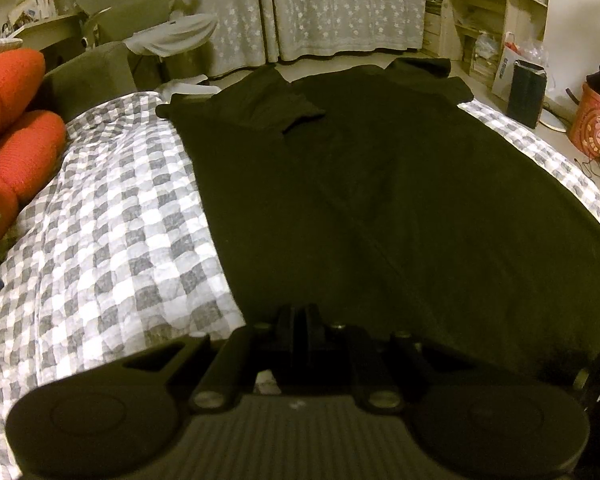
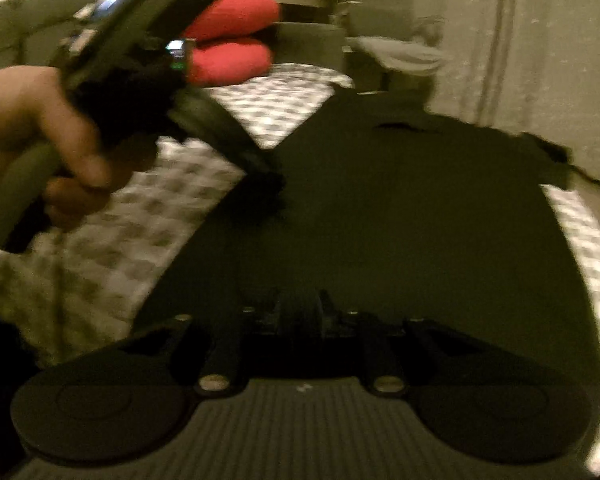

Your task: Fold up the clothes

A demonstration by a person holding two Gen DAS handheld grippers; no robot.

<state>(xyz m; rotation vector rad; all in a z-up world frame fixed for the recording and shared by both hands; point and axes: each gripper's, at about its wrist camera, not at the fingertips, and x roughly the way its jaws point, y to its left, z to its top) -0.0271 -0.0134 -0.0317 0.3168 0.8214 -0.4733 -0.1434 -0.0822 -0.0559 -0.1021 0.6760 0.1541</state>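
Two red cushions point(image 1: 12, 120) sit stacked at nine o'clock in the left wrist view, against a dark sofa arm point(image 1: 92, 76). Right of them spreads a grey-and-white checked cover point(image 1: 112, 216), and on it, filling the middle from twelve to three o'clock, lies a black shirt point(image 1: 380, 184), flat, with one sleeve point(image 1: 276, 108) folded in over the body at eleven o'clock. At six o'clock the left gripper point(image 1: 299, 314) has its jaws drawn together, tips at the shirt's near hem; whether cloth is pinched between them cannot be told. A white curtain point(image 1: 320, 4) hangs at twelve o'clock and shelves point(image 1: 484, 12) stand at one o'clock.

In the blurred right wrist view, a hand point(image 2: 40, 136) at nine o'clock holds the left gripper's handle, its tips down on the shirt's left edge. The right gripper point(image 2: 300, 308) at six o'clock hangs over the shirt with a narrow gap between its jaws and nothing visibly in them.
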